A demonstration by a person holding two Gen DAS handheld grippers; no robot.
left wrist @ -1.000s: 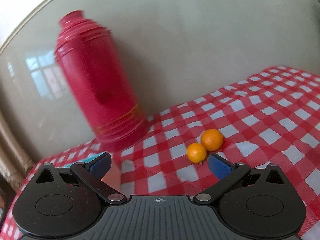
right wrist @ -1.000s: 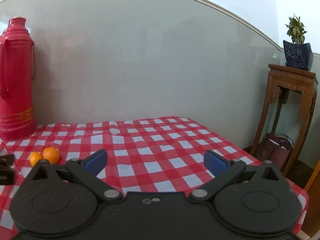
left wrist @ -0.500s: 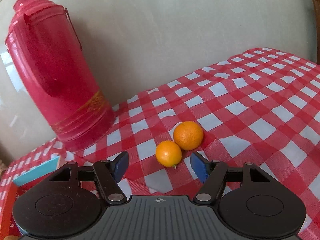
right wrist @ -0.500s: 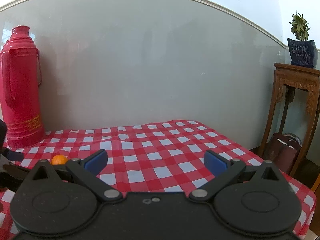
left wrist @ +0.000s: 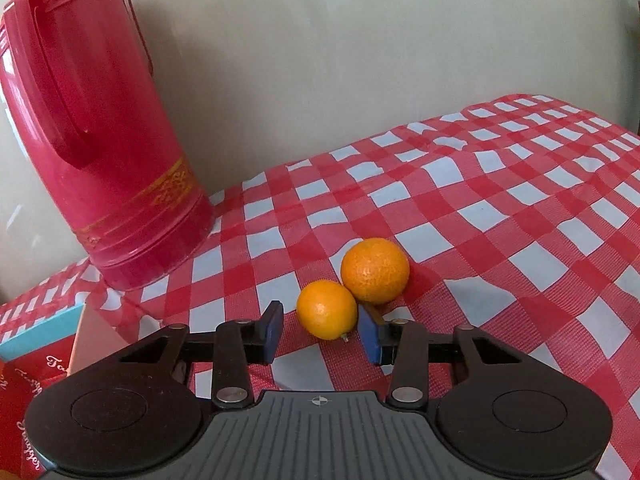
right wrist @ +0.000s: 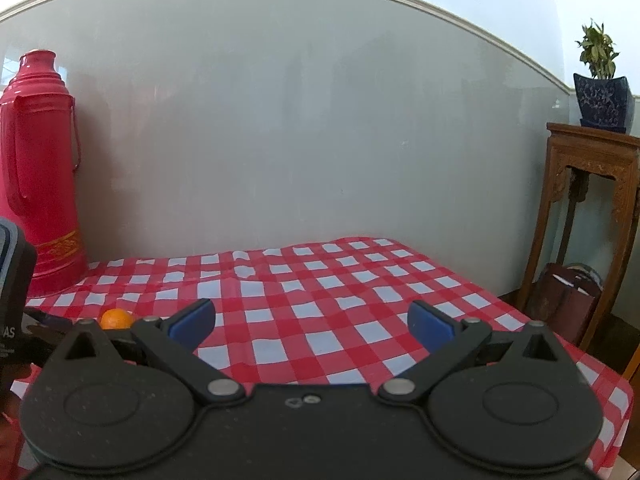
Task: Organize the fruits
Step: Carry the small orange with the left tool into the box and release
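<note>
Two oranges lie touching on the red-and-white checked tablecloth [left wrist: 500,216]. The smaller orange [left wrist: 326,309] sits just ahead of and between the blue pads of my left gripper [left wrist: 320,334], which is open around it with gaps on both sides. The larger orange [left wrist: 375,270] lies behind and to its right. My right gripper [right wrist: 311,322] is open and empty above the cloth. One orange [right wrist: 116,319] shows at the far left of the right wrist view, beside the left gripper's body [right wrist: 16,300].
A tall red thermos [left wrist: 92,132] stands at the back left against the grey wall; it also shows in the right wrist view [right wrist: 38,172]. A red and blue box [left wrist: 40,344] lies at the left. A wooden stand [right wrist: 592,216] with a potted plant [right wrist: 602,80] is beyond the table's right edge.
My left gripper has moved forward to the oranges and narrowed its jaws around the smaller one. The right gripper has stayed open and tilted slightly up.
</note>
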